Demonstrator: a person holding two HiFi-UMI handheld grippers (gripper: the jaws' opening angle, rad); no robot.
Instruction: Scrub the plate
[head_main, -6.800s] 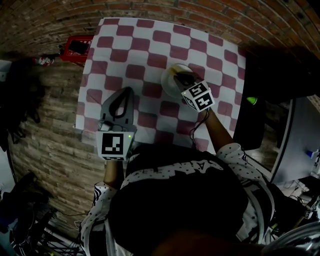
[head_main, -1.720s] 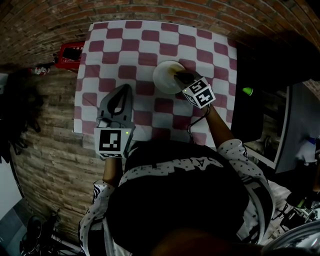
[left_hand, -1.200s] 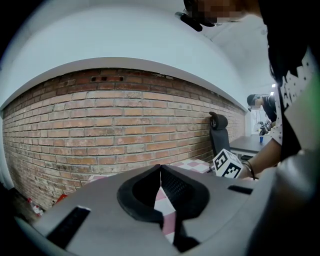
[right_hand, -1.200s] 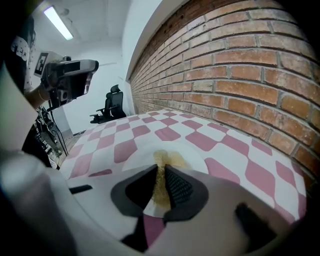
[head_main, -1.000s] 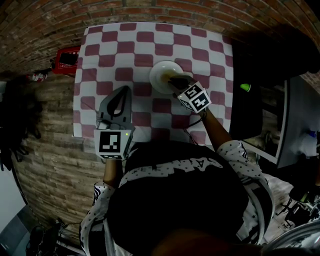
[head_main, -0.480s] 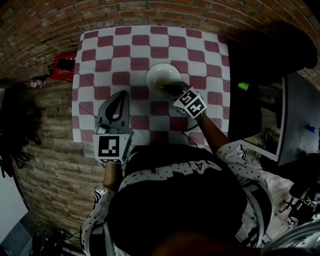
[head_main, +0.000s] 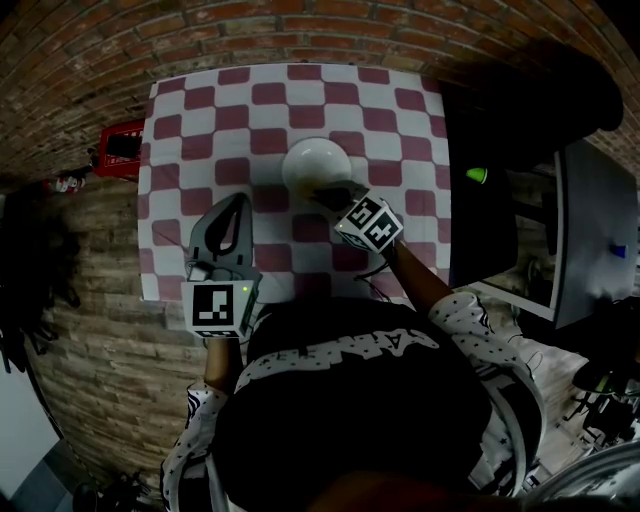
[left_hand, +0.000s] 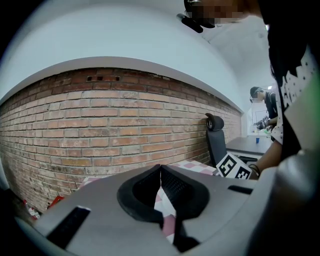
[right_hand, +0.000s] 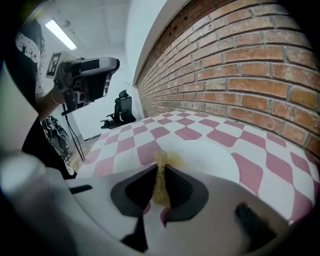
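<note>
A white plate lies near the middle of the red-and-white checked table. My right gripper reaches over the plate's near rim, shut on a yellow scrubbing pad. The pad's tip touches the plate at its near side. My left gripper hovers over the cloth to the left of the plate, apart from it. Its jaws are shut with nothing between them. The right gripper's marker cube shows at the edge of the left gripper view.
A red crate sits on the brick-patterned floor beyond the table's left edge. A dark desk and chair stand close to the table's right edge. A brick wall runs along the table's far side.
The right gripper with the pad has slid from the plate's right part to its near rim. The left gripper has kept its place beside the plate.
</note>
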